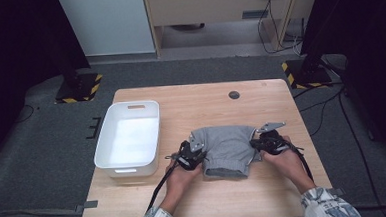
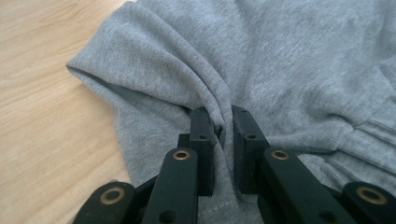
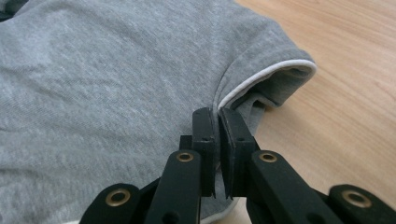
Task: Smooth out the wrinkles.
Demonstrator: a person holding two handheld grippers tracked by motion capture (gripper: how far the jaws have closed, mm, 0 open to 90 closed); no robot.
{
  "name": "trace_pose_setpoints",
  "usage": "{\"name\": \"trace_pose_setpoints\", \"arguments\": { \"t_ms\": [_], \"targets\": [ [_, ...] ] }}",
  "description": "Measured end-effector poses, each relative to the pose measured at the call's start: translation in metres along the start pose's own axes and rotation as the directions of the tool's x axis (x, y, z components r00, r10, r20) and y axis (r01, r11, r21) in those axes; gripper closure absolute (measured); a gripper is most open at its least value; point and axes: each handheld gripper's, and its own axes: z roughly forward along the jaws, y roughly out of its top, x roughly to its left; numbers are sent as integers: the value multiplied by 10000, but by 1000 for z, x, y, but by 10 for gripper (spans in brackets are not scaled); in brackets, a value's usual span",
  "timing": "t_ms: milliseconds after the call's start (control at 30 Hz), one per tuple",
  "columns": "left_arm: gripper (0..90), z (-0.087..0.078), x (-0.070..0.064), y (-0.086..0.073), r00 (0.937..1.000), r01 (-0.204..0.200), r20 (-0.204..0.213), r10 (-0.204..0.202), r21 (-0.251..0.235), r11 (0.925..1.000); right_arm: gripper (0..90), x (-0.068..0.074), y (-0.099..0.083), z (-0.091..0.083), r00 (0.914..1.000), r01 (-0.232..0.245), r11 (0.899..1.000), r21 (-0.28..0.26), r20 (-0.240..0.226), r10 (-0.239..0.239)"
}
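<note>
A folded grey garment (image 1: pixel 228 146) lies on the wooden table (image 1: pixel 205 103), near its front middle. My left gripper (image 1: pixel 196 153) sits at the garment's left edge, its jaws shut on a bunched fold of the grey fabric (image 2: pixel 280 60). In the left gripper view the gripper (image 2: pixel 222 116) pinches cloth between its black fingers (image 2: pixel 201 135). My right gripper (image 1: pixel 263 142) is at the garment's right edge. In the right gripper view it (image 3: pixel 217 116) is shut on the garment's white-trimmed edge (image 3: pixel 261 77), the grey fabric (image 3: pixel 102 84) spreading to the left.
A white plastic bin (image 1: pixel 130 137) stands at the table's left, close to the left gripper. A dark round grommet (image 1: pixel 234 95) sits near the table's far edge. Bare wood lies beyond and in front of the garment. Black stands with hazard tape (image 1: pixel 80 89) flank the table on the floor.
</note>
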Motion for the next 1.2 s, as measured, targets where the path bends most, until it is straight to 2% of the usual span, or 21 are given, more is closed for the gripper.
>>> {"name": "trace_pose_setpoints", "arguments": {
  "t_ms": [100,233,467,533,600,633,700,800,900,967,1100,1167,1200],
  "targets": [
    [805,-4,-5,-4,10000,-82,29,82,-14,10000,856,3,-4,-3,9999,47,10000,-2,-116,-47],
    [804,-9,-9,-8,10000,-68,39,68,-33,10000,856,8,-7,-7,9998,207,9998,-36,-51,-207],
    [792,-15,-14,-14,10000,-38,-23,37,-64,10000,849,14,-12,-12,9996,190,9998,-50,-213,-191],
    [739,-16,-13,-14,9999,71,-120,-72,-93,9999,797,14,-13,-12,9996,111,9998,-139,-276,-115],
    [635,-18,-12,-13,9996,101,-251,-108,-274,9996,673,14,-12,-14,9997,152,9994,-325,-169,-157],
    [581,-20,-12,-13,9992,1,-392,-13,-308,9995,578,12,-10,-15,9999,19,9990,-456,-106,-24],
    [511,-24,-10,-13,9986,15,-522,-37,-425,9991,519,9,-7,-17,9997,-241,9983,-527,-64,238],
    [504,-28,-8,-14,9977,117,-665,-154,-557,9984,450,5,-2,-18,9992,-395,9971,-649,70,400],
    [543,-28,-5,-12,9973,249,-677,-287,-568,9981,457,1,5,-17,9979,-574,9947,-857,248,597],
    [560,-24,-4,-12,9979,282,-574,-304,-377,9989,469,-1,10,-15,9966,-743,9923,-991,275,773],
    [608,-19,-3,-12,9986,307,-430,-313,-149,9994,453,-8,18,-3,9910,-1213,9904,-662,496,1247],
    [625,-17,-3,-13,9990,344,-289,-344,-26,9994,450,-10,20,4,9889,-1394,9891,-466,446,1415],
    [650,-17,-3,-13,9990,362,-252,-363,-25,9993,504,-10,21,7,9888,-1392,9895,-396,489,1411]
  ]
}}
